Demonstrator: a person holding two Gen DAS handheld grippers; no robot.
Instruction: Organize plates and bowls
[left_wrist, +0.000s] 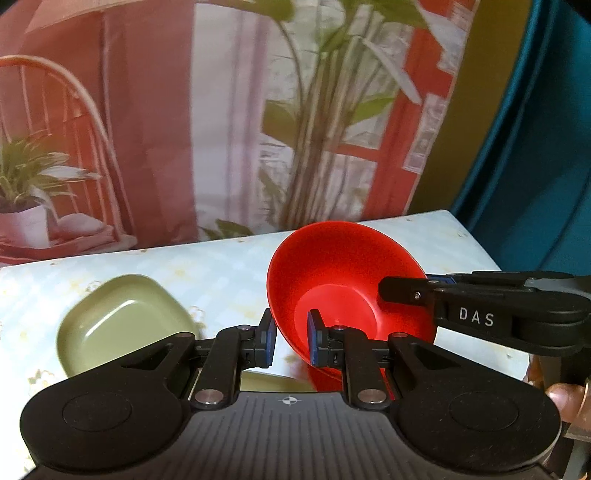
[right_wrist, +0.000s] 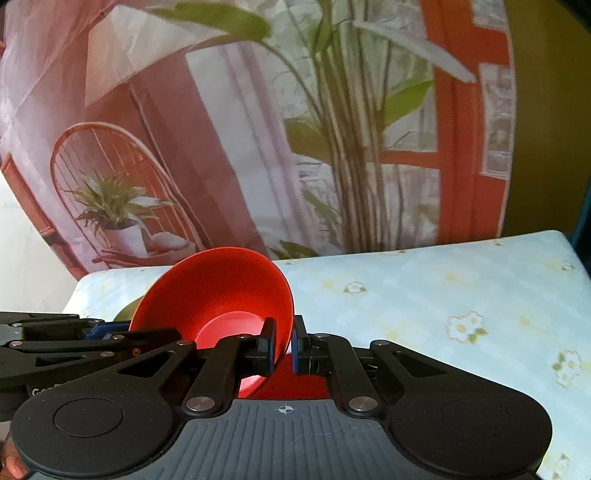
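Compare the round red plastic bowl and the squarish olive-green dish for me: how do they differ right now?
The round red plastic bowl is circular and deep with flaring walls; the squarish olive-green dish has rounded corners and looks shallower. The red bowl is tipped up on edge, gripped at its rim by both the left gripper and the right gripper; the green dish lies flat on the flowered tablecloth, untouched. Both look like smooth, empty plastic.

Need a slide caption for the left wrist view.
Both grippers pinch a tilted red bowl; green dish sits left.
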